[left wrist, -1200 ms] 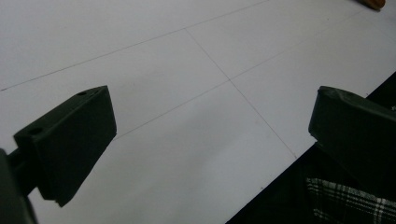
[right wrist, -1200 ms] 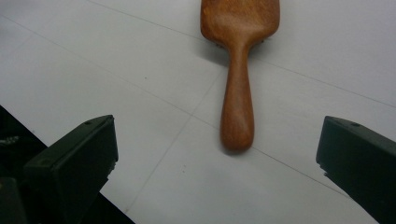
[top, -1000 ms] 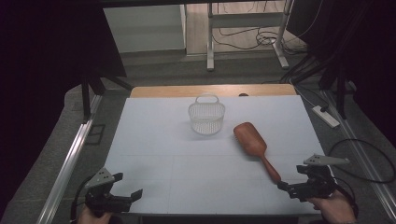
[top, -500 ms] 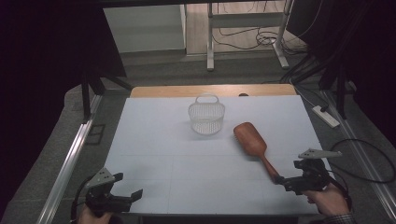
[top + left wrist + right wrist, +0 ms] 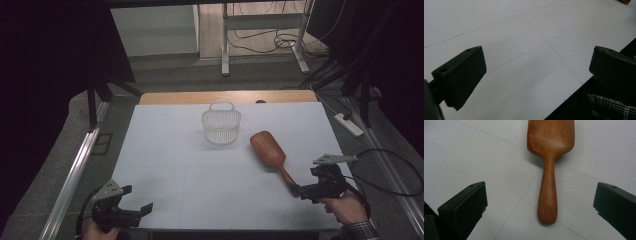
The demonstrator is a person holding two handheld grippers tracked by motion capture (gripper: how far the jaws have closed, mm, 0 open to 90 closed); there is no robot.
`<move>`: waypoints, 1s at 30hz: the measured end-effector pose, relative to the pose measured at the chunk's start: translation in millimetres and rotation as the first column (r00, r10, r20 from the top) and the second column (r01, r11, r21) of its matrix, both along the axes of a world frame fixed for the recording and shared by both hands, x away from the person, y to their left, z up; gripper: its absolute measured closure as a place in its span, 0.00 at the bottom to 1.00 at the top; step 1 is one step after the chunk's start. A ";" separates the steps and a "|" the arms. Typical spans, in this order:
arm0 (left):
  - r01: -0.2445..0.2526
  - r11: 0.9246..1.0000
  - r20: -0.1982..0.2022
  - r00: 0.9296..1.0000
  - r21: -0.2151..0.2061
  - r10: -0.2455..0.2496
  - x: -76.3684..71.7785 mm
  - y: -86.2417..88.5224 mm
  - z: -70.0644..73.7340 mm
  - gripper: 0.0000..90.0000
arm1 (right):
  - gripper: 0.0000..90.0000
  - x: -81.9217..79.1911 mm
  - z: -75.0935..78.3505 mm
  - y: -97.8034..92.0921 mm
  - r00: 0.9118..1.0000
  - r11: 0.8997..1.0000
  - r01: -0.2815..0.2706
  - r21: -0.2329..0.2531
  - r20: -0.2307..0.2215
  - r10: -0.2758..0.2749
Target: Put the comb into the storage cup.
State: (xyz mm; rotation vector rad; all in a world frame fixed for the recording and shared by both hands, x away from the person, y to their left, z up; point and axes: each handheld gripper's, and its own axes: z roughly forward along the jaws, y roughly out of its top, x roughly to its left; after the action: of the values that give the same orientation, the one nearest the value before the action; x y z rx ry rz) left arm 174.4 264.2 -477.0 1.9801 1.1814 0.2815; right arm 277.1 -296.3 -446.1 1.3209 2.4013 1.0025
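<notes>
A brown wooden paddle brush (image 5: 268, 148) lies flat on the white table cover (image 5: 190, 170), right of centre, its handle pointing to the near right. My right gripper (image 5: 301, 190) is open right at the handle's end. In the right gripper view the brush handle (image 5: 547, 195) lies on the table in the gap of the right gripper (image 5: 541, 195), clear of both black jaws. A small white wire basket (image 5: 221, 126) stands upright at the back centre. My left gripper (image 5: 138, 198) is open at the near left corner, and the left gripper (image 5: 537, 56) has only bare cover between its jaws.
A strip of wooden tabletop (image 5: 175, 97) shows beyond the cover's far edge. The cover's near edge (image 5: 574, 88) runs just under the left gripper. A power strip (image 5: 348, 125) and cables lie on the floor to the right.
My right gripper has moved forward and left, bringing its open jaws up around the end of the brush handle. The left gripper, brush and basket have stayed put.
</notes>
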 end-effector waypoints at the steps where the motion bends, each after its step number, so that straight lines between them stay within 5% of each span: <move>1: 0.000 1.000 0.000 1.000 0.001 0.000 0.0 -0.1 0.0 0.01 | 0.00 0.9 -0.2 0.4 1.000 1.000 0.000 -0.002 0.000 0.000; 30: -0.001 1.000 -0.002 1.000 0.000 0.001 0.3 0.2 0.0 0.01 | 0.00 36.2 4.1 25.4 0.999 0.996 0.002 -0.084 -0.054 -0.007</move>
State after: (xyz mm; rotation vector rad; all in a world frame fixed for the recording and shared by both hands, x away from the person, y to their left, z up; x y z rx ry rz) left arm 174.7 264.4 -477.0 1.9801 1.1841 0.2803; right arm 313.3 -270.9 -442.0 1.3403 2.4500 0.8651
